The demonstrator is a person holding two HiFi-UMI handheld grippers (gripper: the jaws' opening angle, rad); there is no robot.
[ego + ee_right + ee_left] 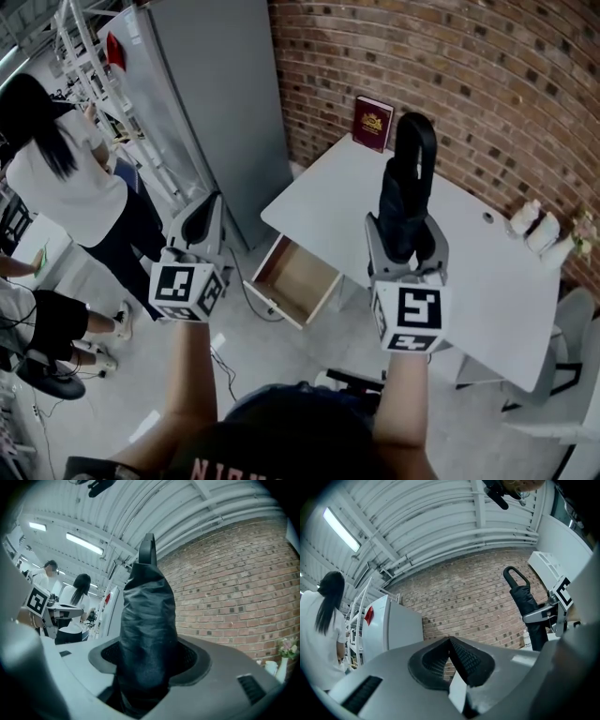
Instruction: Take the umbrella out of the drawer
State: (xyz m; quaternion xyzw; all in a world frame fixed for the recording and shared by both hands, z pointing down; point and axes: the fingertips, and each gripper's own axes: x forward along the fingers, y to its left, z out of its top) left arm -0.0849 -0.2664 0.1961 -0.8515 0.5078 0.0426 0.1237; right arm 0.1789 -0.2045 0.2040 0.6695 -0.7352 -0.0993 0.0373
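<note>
Umbrella (405,202) was out of the drawer (292,281) and standing upright in your right hand-held gripper (405,246). Its looped handle (419,131) was on top, and the desk (487,281) lay behind it in the head view. The jaws were clamped low on the folded canopy, spread wide around its bulk.

By the look of it, that was a light load but a soft one. It was loose, glossy black cloth over a stiff shaft, so the fabric could creep under the pads and the handle end could tip it over. A surer hold, I'd say, was higher up where the folds sat tight, or on the handle itself.

Your left hand-held gripper (201,225) was pressed together on nothing, out over the floor (234,347) beside the open drawer.

As for what you couldn't see, the umbrella's lower tip was hidden behind the jaws and the marker cube (412,314) in every view. The drawer looked bare, but its back was tucked under the desk. The pads' bite was probably firm, though the dark cloth swallowed the detail.
</note>
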